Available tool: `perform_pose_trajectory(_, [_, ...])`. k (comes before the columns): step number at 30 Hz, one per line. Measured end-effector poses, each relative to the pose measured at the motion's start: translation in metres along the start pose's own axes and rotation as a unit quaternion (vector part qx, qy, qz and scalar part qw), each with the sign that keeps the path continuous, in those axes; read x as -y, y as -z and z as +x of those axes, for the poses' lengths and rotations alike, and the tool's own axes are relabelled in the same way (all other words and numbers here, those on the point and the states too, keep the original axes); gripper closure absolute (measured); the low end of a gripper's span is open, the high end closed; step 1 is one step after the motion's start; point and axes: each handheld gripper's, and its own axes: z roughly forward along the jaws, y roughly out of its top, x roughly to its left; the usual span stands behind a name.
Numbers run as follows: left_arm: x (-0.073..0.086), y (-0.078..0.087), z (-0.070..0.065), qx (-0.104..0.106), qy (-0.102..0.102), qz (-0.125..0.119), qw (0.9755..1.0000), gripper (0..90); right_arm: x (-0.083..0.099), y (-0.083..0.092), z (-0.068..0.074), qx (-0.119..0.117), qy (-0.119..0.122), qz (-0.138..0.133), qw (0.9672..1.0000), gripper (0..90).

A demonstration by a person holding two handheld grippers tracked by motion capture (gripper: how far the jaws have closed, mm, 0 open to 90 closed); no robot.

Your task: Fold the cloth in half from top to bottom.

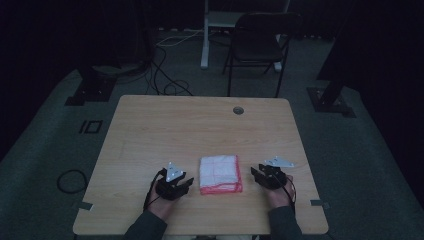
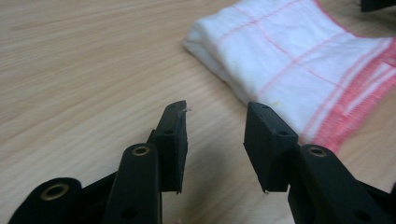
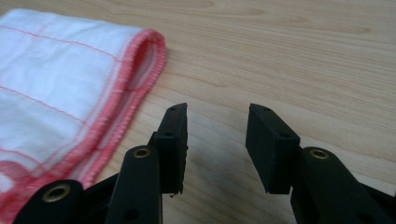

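Here a white cloth with red trim [image 1: 220, 174] lies folded square on the wooden table [image 1: 165, 125], apparently finished. The left gripper [image 1: 187, 181] and right gripper [image 1: 255, 173] flank the cloth, jaws apart, holding nothing.

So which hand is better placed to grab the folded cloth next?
Probably the left gripper: its open jaws angle toward the red-edged folded cloth. The right gripper, also open, points at bare table beside it.

It looked like a dim lab. Beyond the wooden table [image 1: 150, 130], at twelve o'clock, a folding chair [image 1: 257, 45] stood, with cables [image 1: 165, 75] and stand bases [image 1: 92, 87] at eleven.
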Motion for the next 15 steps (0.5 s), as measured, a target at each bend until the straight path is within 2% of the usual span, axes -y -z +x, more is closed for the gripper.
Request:
perform_pose_trajectory(7, [0.0, 0.003, 0.022, -0.023, 0.022, -0.002, 0.9995, 57.2, 0.001, -0.003, -0.007, 0.012, 0.003, 0.004, 0.9999, 56.8])
perform_pose_trajectory(15, [0.0, 0.003, 0.037, -0.04, 0.039, -0.003, 0.9985, 55.6, 0.002, -0.003, -0.011, 0.017, -0.004, 0.006, 0.9998, 55.7])
